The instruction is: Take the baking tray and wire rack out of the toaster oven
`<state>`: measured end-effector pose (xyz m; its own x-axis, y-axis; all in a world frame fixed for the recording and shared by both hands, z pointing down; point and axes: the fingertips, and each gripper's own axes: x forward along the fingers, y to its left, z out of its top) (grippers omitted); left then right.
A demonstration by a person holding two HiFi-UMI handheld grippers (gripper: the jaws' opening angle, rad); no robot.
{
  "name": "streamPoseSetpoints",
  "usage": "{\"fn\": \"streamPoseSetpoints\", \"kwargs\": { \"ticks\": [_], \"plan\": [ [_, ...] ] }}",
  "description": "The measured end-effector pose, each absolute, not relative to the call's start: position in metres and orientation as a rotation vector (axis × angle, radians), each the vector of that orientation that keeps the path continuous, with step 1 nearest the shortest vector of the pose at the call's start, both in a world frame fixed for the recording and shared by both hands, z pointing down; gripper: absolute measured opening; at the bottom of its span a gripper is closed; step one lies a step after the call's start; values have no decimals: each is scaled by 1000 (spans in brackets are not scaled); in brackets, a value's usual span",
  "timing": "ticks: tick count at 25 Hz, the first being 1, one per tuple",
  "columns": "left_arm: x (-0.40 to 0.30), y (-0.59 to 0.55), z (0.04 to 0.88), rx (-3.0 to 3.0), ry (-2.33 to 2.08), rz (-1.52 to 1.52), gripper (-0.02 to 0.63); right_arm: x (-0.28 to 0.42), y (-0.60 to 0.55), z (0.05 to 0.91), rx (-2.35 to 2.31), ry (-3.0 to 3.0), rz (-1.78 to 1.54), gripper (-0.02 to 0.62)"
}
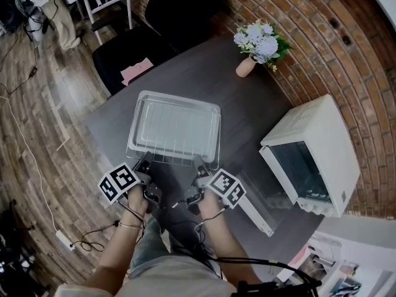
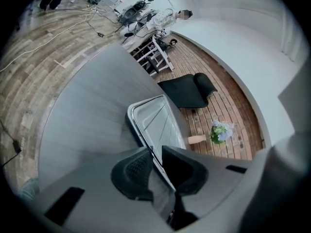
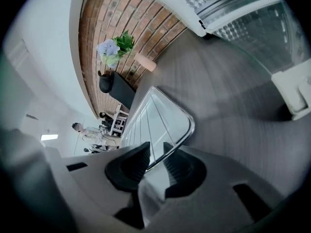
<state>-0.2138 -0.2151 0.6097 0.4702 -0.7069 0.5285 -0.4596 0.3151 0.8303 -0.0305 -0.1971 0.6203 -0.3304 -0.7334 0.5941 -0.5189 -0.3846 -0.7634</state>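
Resting flat on the dark grey tabletop (image 1: 204,73) straight ahead of me was the shallow rectangular silver metal baking tray (image 1: 175,124). It sat on the chrome wire rack (image 1: 170,158), whose bars showed past its near edge. Both were out of the cream boxy toaster oven (image 1: 315,147), which stood well apart to the right with its glass door (image 1: 267,198) dropped open. My left claw (image 2: 156,165) was narrowed onto the tray's near rim at the left corner, pads pressing the thin metal edge. My right claw (image 3: 156,160) had the rim at the near right corner between its pads, but they stood slightly off it, gripping nothing. Beyond the tray, near the brick wall (image 1: 322,48), a small tan vase of pale flowers (image 1: 257,45) stood upright.
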Motion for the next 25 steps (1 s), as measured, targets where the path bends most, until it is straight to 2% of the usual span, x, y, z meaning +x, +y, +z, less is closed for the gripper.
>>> {"fn": "streamPoseSetpoints", "kwargs": {
  "ticks": [15,25],
  "plan": [
    [-215,-208,617,1283,-1167,-187,49,-34,-187,630,-1724,1631,-1877,104],
    [-213,-201,625,1299,-1192,-39,63,-32,-182,634,-1775,1624,-1901,178]
  ]
}}
